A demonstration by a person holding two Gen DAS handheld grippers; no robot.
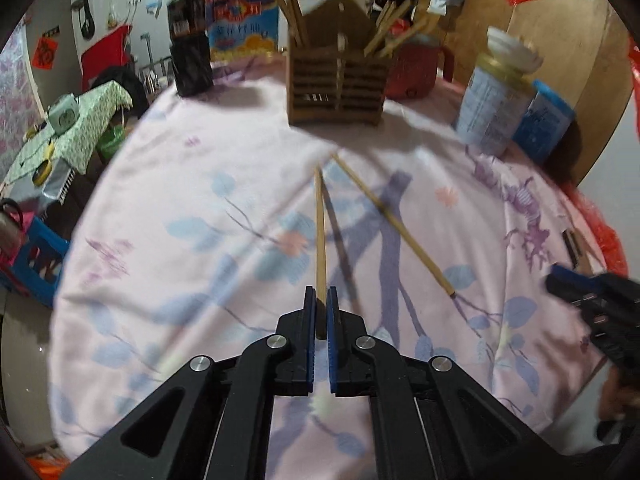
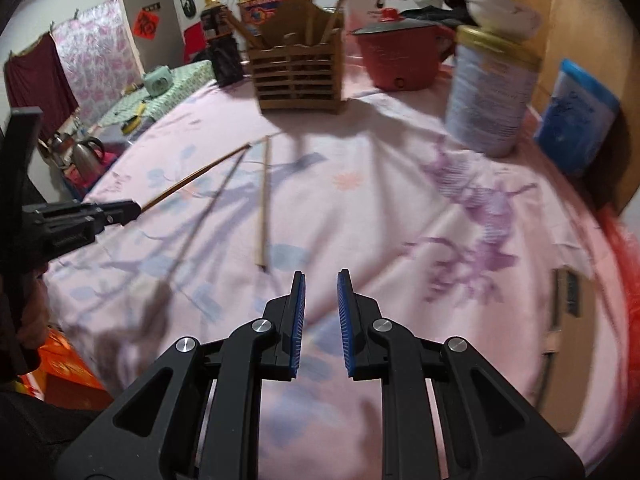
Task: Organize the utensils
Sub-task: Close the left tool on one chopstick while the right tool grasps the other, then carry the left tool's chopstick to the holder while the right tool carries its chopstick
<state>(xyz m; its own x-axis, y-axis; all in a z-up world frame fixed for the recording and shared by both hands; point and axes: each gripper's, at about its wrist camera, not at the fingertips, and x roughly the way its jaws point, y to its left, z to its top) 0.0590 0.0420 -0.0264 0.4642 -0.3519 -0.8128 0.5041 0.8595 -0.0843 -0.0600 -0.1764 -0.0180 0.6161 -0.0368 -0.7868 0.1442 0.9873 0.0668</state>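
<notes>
My left gripper (image 1: pixel 321 296) is shut on a bamboo chopstick (image 1: pixel 320 232), held above the pink cloth and pointing toward the wooden utensil holder (image 1: pixel 338 80). A second chopstick (image 1: pixel 394 224) lies loose on the cloth to its right. In the right wrist view the left gripper (image 2: pixel 134 209) holds its chopstick (image 2: pixel 196 178) at the left, and the loose chopstick (image 2: pixel 265 200) lies just ahead of my right gripper (image 2: pixel 321 280), which is open and empty. The holder (image 2: pixel 298 76) stands at the back with several chopsticks in it.
A pink floral cloth (image 2: pixel 400 208) covers the round table. A red pot (image 2: pixel 400 56), a tin can with a bowl on top (image 2: pixel 494 92), a blue box (image 2: pixel 576 116), a dark sauce bottle (image 1: pixel 188 56) and an oil jug (image 1: pixel 244 16) stand around the back.
</notes>
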